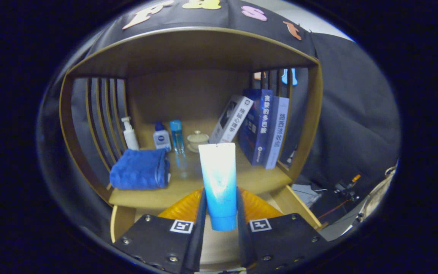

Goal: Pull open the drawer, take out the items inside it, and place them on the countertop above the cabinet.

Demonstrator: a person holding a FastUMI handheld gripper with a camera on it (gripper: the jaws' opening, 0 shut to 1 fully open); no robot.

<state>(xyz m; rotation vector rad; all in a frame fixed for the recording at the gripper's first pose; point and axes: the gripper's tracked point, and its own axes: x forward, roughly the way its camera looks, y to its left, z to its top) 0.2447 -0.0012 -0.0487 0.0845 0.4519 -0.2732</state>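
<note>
Two fingers of the gripper [221, 213] pinch a blue-and-white tube [218, 182] upright between them, cap down, above the open drawer [295, 201], before the countertop [203, 182].

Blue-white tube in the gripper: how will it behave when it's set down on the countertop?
The tube is clamped between the gripper fingers, cap end down. It looks like soft plastic, so it probably gives under the squeeze. Stood on its narrow cap it would likely tip; laid flat, it probably won't roll far, given the flattened crimped end.
</note>
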